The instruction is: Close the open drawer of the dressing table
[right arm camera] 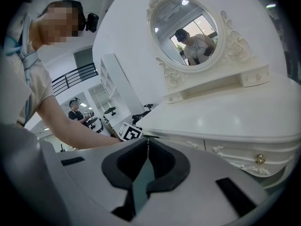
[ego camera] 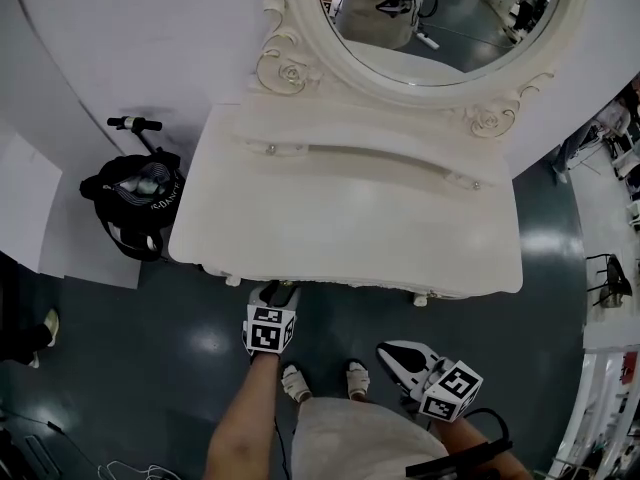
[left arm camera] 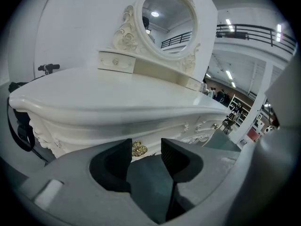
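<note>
White dressing table (ego camera: 350,218), oval mirror (ego camera: 440,18) at back, drawer front (left arm camera: 117,142) with gold handle (left arm camera: 138,149) tucked under the tabletop edge, left gripper (left arm camera: 146,147) close before it, jaws released, handle just beyond their gap, right gripper (right arm camera: 146,142) clenched, empty, well off the table front.

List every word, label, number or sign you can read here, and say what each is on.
Black bag: white print on its side, too small and blurred to read.
Left marker cube and right marker cube: black-and-white square patterns, no letters.
No other text shows.
</note>
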The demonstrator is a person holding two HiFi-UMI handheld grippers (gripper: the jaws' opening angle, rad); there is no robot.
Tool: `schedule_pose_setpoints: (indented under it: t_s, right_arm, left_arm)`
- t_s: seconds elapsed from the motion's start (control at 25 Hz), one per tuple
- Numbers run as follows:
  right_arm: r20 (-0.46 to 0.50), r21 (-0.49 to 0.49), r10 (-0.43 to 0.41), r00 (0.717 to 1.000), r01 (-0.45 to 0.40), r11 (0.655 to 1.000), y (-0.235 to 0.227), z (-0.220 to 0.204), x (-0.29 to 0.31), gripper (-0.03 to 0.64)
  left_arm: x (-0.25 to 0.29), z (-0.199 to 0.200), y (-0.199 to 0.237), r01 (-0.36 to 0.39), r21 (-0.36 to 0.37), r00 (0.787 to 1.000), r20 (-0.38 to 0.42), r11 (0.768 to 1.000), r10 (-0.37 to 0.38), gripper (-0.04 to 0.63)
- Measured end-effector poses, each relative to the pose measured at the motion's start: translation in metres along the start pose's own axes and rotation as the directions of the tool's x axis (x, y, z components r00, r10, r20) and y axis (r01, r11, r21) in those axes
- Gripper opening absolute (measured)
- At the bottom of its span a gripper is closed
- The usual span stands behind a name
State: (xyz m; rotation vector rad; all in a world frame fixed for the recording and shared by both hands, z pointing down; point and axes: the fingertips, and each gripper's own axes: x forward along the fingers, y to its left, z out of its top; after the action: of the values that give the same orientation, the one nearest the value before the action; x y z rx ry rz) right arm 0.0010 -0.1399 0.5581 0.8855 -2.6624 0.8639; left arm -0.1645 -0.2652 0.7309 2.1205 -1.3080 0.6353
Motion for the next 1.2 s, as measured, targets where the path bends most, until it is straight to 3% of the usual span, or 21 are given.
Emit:
schedule_pose_setpoints:
  t_s: [0.44,1.2]
  right_arm:
    - [0.041,-0.016,-0.001,0.999,0.002,1.0,0.003,0.006,-0.025,0.018]
    - [0.084,-0.047,0.052,0.995,-0.048,0.998,0.005,0.018,-0.048,0.018]
  left_arm:
    - [-0.026,0.01,-0.027,0.003,0.005,0.999,0.039,1.0,-0.003,0.181]
    - [-0.079,0.042,-0.11,0.068,0.061,0.99,0.119,0.996,-0.075,0.181]
